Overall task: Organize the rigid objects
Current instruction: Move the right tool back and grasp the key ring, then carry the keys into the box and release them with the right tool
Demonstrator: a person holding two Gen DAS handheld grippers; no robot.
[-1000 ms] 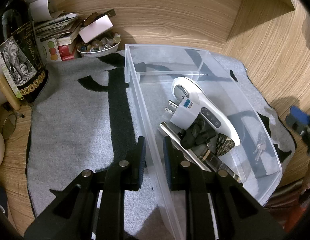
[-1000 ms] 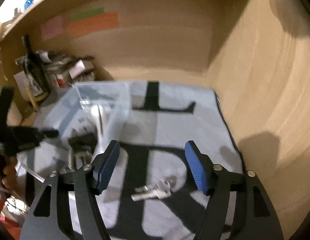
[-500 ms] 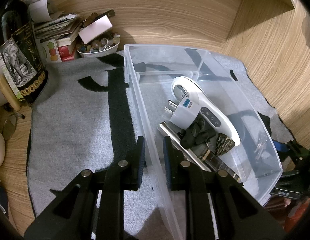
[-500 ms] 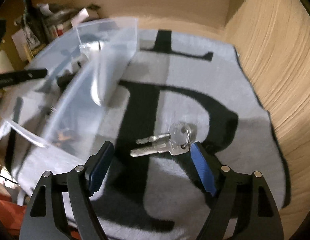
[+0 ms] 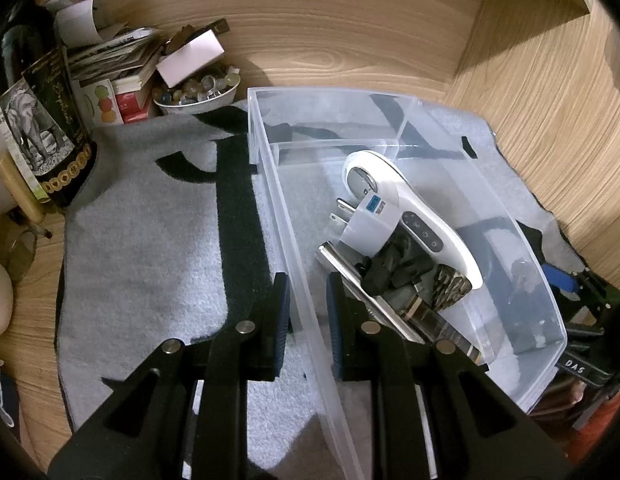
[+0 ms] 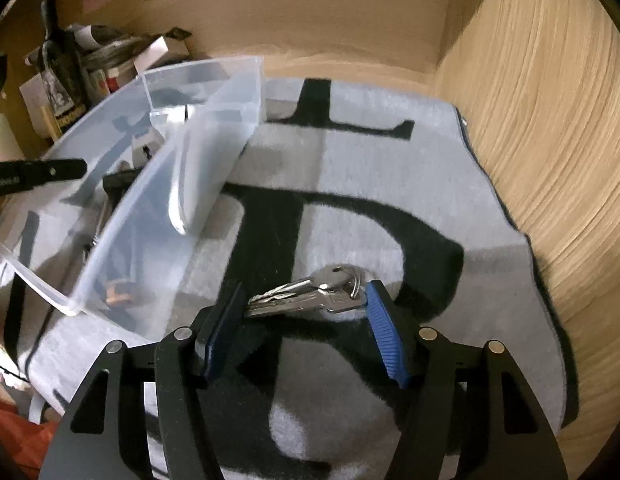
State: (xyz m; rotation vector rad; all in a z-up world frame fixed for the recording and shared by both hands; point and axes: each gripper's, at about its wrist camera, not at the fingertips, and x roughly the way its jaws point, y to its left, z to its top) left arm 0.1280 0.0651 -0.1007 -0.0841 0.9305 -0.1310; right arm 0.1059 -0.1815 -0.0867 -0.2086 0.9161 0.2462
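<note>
A clear plastic bin (image 5: 405,120) stands on a grey mat with black letters. It holds a white handheld device (image 5: 409,216), a white plug adapter (image 5: 361,232), a black clump and a metal-edged tool. My left gripper (image 5: 308,300) is shut on the bin's left wall. In the right wrist view a bunch of silver keys (image 6: 310,294) lies on the mat (image 6: 389,168), right of the bin (image 6: 206,128). My right gripper (image 6: 306,320) is open, its pads on either side of the keys, close to them.
A dark bottle (image 5: 42,120), stacked books and papers (image 5: 114,64) and a white bowl of marbles (image 5: 196,92) stand at the back left. Wooden walls (image 6: 549,120) close off the back and right. My right gripper's blue pad shows beyond the bin (image 5: 561,280).
My right gripper has moved down and forward to the keys, and its fingers now straddle them. The left gripper and the bin have not moved.
</note>
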